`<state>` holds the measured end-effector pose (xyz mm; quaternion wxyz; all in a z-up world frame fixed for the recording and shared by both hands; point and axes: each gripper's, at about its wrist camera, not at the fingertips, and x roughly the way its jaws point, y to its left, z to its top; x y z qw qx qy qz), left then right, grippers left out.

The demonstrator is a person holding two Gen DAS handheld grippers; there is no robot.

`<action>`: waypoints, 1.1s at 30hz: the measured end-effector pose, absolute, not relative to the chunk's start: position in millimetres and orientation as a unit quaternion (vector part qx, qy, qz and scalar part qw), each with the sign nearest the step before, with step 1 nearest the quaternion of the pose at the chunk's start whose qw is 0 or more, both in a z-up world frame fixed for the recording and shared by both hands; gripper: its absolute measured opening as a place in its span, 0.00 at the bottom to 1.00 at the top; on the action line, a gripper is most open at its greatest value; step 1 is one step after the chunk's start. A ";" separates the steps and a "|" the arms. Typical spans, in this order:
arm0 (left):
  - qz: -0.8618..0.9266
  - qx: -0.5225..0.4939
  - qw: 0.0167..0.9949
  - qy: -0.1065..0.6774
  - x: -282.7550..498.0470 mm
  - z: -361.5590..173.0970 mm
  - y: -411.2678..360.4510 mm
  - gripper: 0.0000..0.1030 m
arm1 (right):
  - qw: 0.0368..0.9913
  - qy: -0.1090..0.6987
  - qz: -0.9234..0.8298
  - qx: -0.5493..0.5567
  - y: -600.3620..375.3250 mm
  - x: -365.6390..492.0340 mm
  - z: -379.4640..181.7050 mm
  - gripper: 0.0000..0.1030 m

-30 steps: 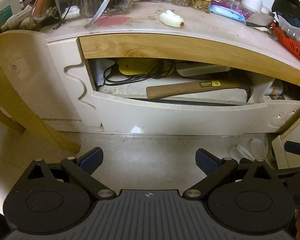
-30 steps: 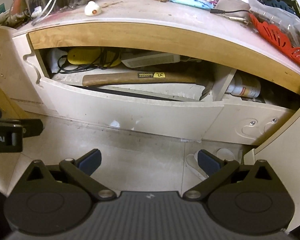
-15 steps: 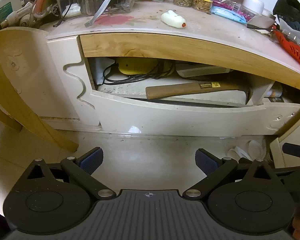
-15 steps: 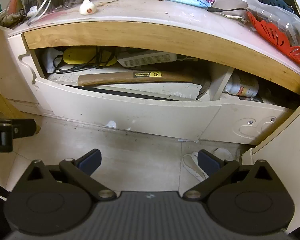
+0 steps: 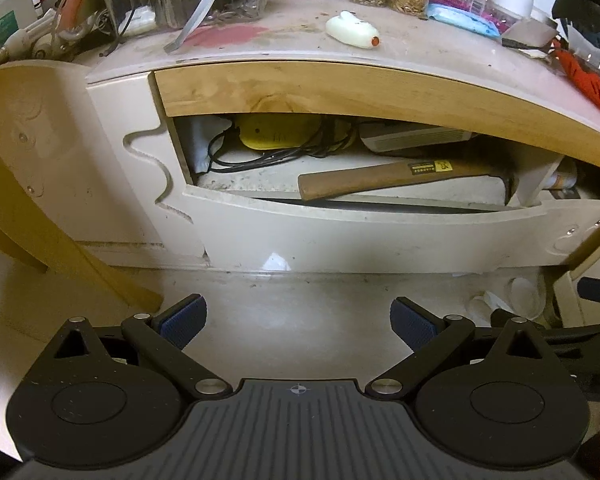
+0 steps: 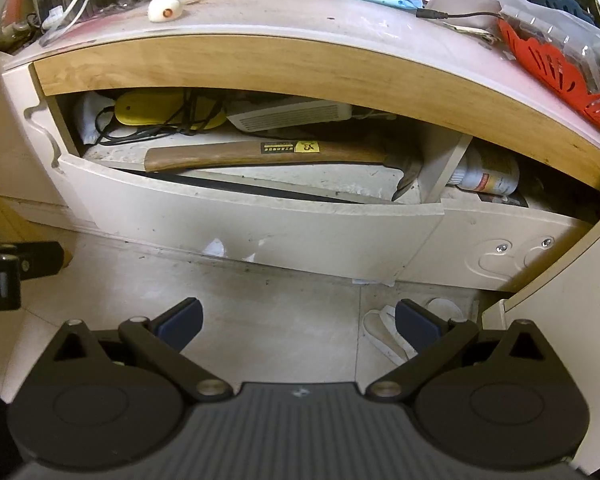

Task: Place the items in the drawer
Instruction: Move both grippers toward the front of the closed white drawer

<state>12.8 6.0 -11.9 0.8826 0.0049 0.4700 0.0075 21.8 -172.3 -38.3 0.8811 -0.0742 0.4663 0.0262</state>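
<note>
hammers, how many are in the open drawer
1. The hammer lies across the middle of the drawer, wooden handle to the left, head against the divider on the right. More could be hidden further back under the tabletop.

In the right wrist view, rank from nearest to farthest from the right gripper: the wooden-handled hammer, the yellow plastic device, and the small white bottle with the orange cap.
1. Wooden-handled hammer, front of open drawer.
2. Yellow plastic device, behind it, left.
3. Small white bottle, on the tabletop.
</note>
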 end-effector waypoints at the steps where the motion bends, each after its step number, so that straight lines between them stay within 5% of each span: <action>1: 0.007 0.006 0.882 0.471 14.0 -12.8 5.9 0.98 | 0.881 0.467 0.026 -0.074 -172.3 22.7 -38.5 1.00; 33: 0.033 0.011 0.875 0.482 65.1 -51.1 9.6 0.89 | 0.877 0.477 -0.002 -0.064 -173.1 73.9 -70.8 1.00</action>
